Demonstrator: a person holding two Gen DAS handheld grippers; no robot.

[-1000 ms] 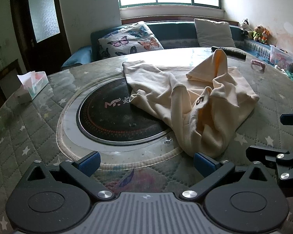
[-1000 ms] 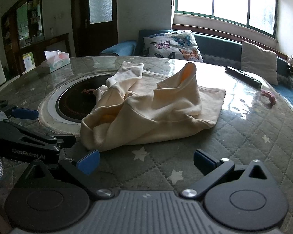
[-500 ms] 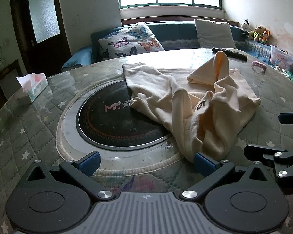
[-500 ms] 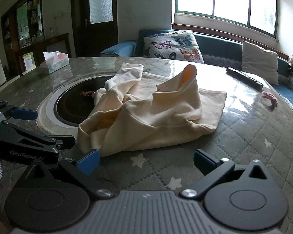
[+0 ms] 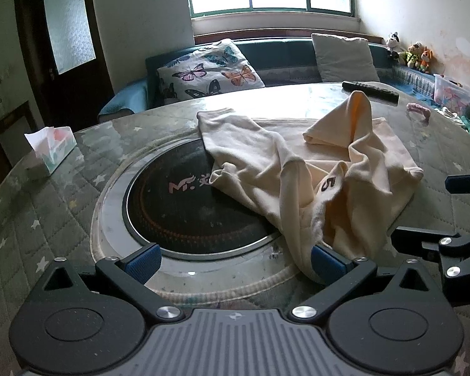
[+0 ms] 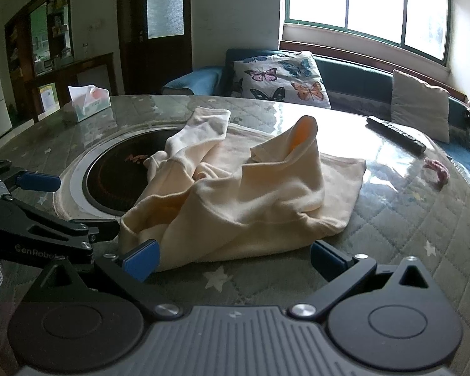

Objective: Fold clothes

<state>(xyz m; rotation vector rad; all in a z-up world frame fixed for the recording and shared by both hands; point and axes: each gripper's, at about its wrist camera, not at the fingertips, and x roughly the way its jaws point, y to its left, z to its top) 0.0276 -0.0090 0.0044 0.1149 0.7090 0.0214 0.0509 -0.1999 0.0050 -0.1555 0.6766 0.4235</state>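
You are at the reach-in step, left gripper (image 5: pixel 235 258) and right gripper (image 6: pixel 233 258) both spread wide at the crumpled cream garment's (image 6: pixel 250 194) near hem: next, pinch it.

Left wrist view. The left gripper (image 5: pixel 235 258) is hovering low over the round table (image 5: pixel 47 206) with its jaws spread wide, nothing between them. The cream garment (image 5: pixel 297 169) is lying crumpled, partly overlapping the black hotplate (image 5: pixel 185 206); its near hem is touching the gripper's right blue pad (image 5: pixel 324 261). The right gripper (image 5: pixel 438 213) is entering just right of the garment. Beyond the garment a remote control (image 5: pixel 370 91) is resting; well left of it a tissue box (image 5: pixel 51 148) is sitting.
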